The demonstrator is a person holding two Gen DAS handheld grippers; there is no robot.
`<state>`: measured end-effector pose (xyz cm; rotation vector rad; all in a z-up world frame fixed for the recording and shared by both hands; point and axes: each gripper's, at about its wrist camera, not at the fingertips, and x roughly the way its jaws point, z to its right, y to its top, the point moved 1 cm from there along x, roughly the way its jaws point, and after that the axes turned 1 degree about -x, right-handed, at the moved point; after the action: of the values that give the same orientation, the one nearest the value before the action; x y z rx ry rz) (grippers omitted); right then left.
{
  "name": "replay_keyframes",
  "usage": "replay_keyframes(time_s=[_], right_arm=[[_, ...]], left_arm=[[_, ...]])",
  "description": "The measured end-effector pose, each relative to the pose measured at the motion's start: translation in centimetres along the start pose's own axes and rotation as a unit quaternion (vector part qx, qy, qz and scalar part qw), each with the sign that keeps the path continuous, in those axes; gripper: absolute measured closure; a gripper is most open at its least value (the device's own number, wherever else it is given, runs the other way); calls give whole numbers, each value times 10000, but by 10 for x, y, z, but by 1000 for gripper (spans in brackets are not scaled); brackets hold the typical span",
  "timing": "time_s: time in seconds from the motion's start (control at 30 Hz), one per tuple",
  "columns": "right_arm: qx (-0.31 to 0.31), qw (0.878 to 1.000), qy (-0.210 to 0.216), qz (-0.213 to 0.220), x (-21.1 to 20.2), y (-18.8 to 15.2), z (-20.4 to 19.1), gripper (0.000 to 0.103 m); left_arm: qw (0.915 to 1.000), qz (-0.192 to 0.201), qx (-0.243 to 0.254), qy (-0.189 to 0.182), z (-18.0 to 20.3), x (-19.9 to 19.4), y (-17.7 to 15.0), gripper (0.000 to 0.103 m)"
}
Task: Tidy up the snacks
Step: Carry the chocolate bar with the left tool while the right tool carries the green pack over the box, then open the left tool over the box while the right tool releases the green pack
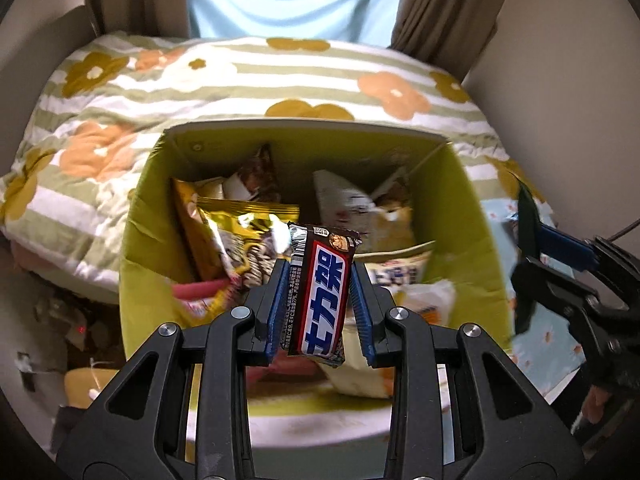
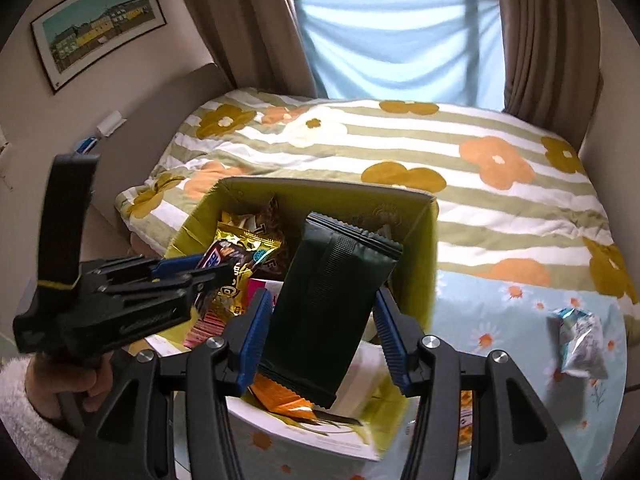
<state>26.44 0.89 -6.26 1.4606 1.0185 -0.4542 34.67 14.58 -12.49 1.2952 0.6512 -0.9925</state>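
My left gripper (image 1: 318,308) is shut on a brown, red and blue candy bar (image 1: 320,292) and holds it upright over the open green box (image 1: 152,240). Inside the box lie a gold snack bag (image 1: 236,236), white packets (image 1: 352,204) and other wrappers. My right gripper (image 2: 320,340) is shut on a dark green packet (image 2: 332,304) over the same box (image 2: 420,264). The left gripper with its bar (image 2: 216,258) shows at the left in the right wrist view. The right gripper (image 1: 532,264) shows at the right edge in the left wrist view.
The box stands on a light blue floral cloth (image 2: 500,320) in front of a striped flowered duvet (image 2: 400,144). A silver and blue snack packet (image 2: 578,344) lies on the cloth to the right. Curtains (image 2: 552,40) and a framed picture (image 2: 96,28) are behind.
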Motion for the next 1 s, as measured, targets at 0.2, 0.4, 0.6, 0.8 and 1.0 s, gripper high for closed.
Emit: replay_keyframes(time_s=[0.2,0.4,0.6,0.8,1.0], right_arm=[[236,9993,-266,-130,9,-1,4,55],[348,9984,-384,-222,14,-3,13,55],[374,9982,-359,-315,20,-6,22,55],[192,9987,-239,-406,30,2,20,55],[62,9980,-145,-614,53,5,19,49]], left_arm=[[9995,-179,200,-168,-3,16,12,75],[9997,-109,193,-55,-3,19,5,1],[9999,-1,-121,16,-15,3,-9,1],[9993,149,-296,178,-23,-11,-20,1],[9984,299,-251,397,-25,-22,-28,1]])
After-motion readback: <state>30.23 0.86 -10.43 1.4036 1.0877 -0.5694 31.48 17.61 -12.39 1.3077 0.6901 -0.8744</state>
